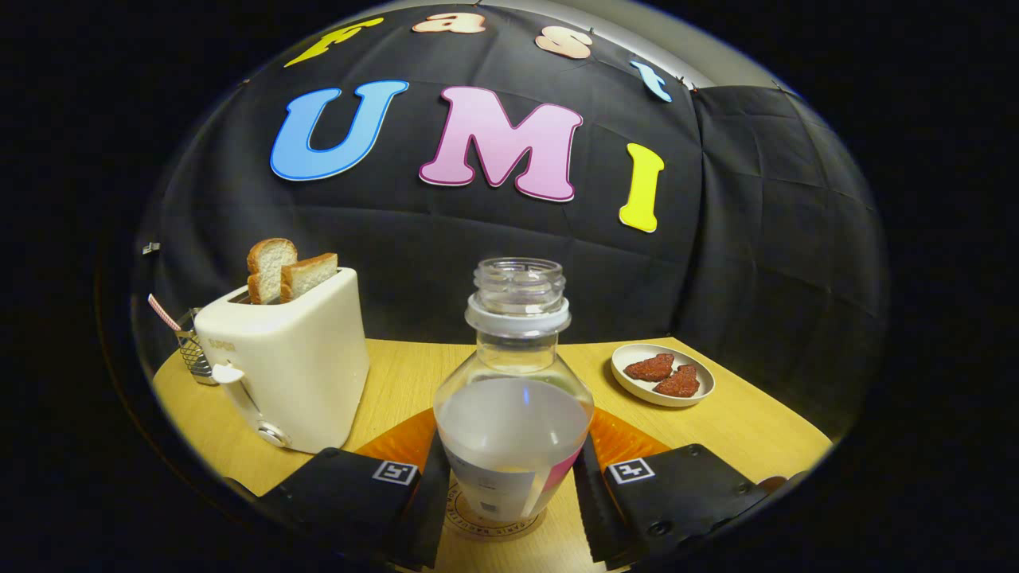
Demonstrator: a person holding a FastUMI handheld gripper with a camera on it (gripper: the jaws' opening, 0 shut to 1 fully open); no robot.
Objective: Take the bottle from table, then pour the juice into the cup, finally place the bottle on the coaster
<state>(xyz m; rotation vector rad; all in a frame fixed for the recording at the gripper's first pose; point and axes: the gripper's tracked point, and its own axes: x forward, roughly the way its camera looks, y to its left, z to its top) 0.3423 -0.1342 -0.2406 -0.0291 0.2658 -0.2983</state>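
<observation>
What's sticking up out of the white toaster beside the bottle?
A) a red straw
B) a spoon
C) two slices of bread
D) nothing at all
C: two slices of bread stand in the slots of the toaster, off to the side of the uncapped bottle that sits between the fingers of the gripper.

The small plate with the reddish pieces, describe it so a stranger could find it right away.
On the wooden table, look beyond the jaws and right of the clear bottle between them. The shallow pale plate sits there, the only dish, with two reddish-brown pieces.
</observation>
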